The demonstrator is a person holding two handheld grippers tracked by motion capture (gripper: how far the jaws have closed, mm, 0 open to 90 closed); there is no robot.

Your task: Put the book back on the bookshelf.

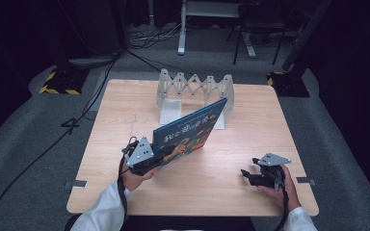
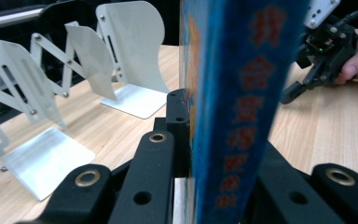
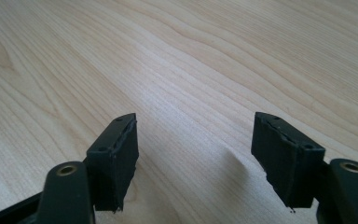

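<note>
- The left tongs [image 1: 155, 159] pinch the lower corner of the blue hardcover picture book [image 1: 190, 131], which stands tilted above the light wooden desk [image 1: 231, 187], just in front of the white metal accordion book rack [image 1: 195, 91].
- The right tongs [image 1: 246, 174] rest spread and empty, low over the desk, well to the right of the rack and apart from the book.
- Risk: a one-corner grip could let the book pivot or slip; its weight hangs far from the pads.
- Risk: the book's far edge may knock a rack divider and push the light rack backward if it comes in tilted.
</note>
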